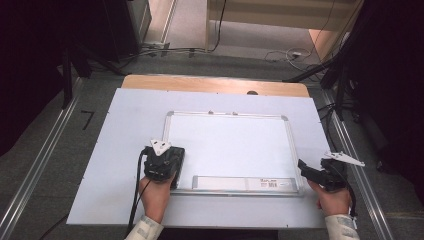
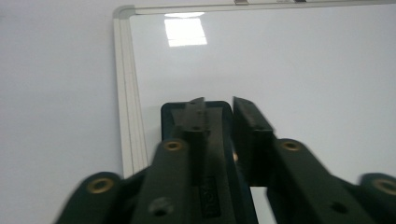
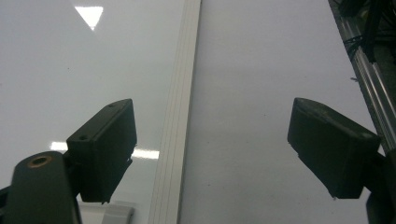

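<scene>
**Eraser gripped at the whiteboard's lower left, right gripper idle at the edge**

The table (image 1: 100,165) takes up the middle of the high view, covered in a smooth, pale matte sheet with a strip of bare wood showing along its far edge. On it lies the whiteboard (image 1: 225,145), flat and rectangular, its glossy white face catching ceiling lights and its rim a ribbed, light metal frame with rounded corner caps. Along the board's lower edge runs a long grey pen tray (image 1: 245,183) carrying a small printed label.

At the lower left of the board, the left gripper (image 1: 167,162) comes in over the frame. In the left gripper view its jaws are drawn in against a dark, flat, rectangular block with rounded corners (image 2: 219,140) — most likely a board eraser — which rests face-down on the white surface just inside the left frame rail. Held low and flat like that, it looks ready to be swept across the board, though the board itself appears clean.

At the lower right of the high view, the right gripper (image 1: 311,172) sits just outside the board's corner. In the right gripper view its blocky black jaws are spread wide with nothing between them — one over the board, one over the table sheet, the frame rail (image 3: 180,140) running up between. It seems parked out of the way.
</scene>
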Demonstrator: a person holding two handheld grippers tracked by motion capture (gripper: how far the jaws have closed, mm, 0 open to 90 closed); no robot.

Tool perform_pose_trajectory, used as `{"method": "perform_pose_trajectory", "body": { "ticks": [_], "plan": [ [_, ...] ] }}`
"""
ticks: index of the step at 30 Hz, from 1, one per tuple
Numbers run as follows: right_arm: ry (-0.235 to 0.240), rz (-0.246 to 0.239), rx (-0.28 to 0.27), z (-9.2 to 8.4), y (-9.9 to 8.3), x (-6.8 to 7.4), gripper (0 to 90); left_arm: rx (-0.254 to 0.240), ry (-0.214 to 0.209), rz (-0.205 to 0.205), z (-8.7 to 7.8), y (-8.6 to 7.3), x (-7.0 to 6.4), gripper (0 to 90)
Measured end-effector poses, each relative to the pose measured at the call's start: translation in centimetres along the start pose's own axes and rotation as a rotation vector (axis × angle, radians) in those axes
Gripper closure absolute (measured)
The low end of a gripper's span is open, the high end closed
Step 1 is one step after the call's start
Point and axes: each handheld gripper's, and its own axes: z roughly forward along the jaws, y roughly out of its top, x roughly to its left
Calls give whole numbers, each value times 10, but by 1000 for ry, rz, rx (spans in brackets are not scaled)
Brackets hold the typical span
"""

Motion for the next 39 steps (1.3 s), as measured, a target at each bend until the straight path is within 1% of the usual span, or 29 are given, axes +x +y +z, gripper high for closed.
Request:
{"method": "perform_pose_trajectory", "body": {
  "ticks": [1,6,9,11,14,15,17,19,22,24,25,26,27,28,29,30,33,34,35,36,39],
  "plan": [
    [0,0,0,0,0,0,143,6,-4,6,1,0,-1,897],
    [-1,0,0,0,0,0,143,39,-33,37,11,4,-13,900],
    [0,0,0,0,0,-1,143,64,-28,57,19,6,-21,900],
    [0,3,0,-1,0,-1,143,85,-25,59,25,6,-23,900],
    [2,5,-1,-1,0,-2,143,119,-9,70,32,5,-24,900],
    [2,6,-1,-1,0,-2,143,121,4,72,33,4,-24,900],
    [1,8,-1,-1,-1,-2,143,118,0,61,33,3,-22,900],
    [0,5,-3,-1,-1,-3,143,115,10,54,33,3,-22,900],
    [0,7,-3,-2,-1,-2,143,118,16,30,34,4,-20,900],
    [0,8,-3,-2,-1,-2,143,119,21,24,34,4,-19,900],
    [-1,4,-4,-2,-1,-2,143,115,25,10,34,4,-19,900],
    [-2,6,-3,-2,-1,-2,143,116,21,3,34,4,-18,900],
    [-3,6,-3,-2,-1,-2,143,113,27,-1,34,4,-18,900],
    [-2,4,-4,-2,-1,-2,143,110,33,-19,34,4,-17,900],
    [-2,6,-2,-2,-1,-2,143,112,27,-38,34,4,-16,900],
    [-2,6,-2,-2,-1,-2,143,110,22,-44,34,4,-15,900],
    [-3,6,-3,-2,-1,-2,143,102,11,-41,33,4,-14,900],
    [-2,6,-3,-2,-1,-2,143,96,-5,-45,31,4,-14,886],
    [0,6,-3,-1,-1,-2,143,86,-12,-46,30,4,-14,847],
    [0,3,-3,-1,-1,-2,143,75,-14,-41,28,4,-15,830],
    [1,5,-3,-1,-1,-1,143,50,-18,-32,21,7,-15,816]
  ]
}}
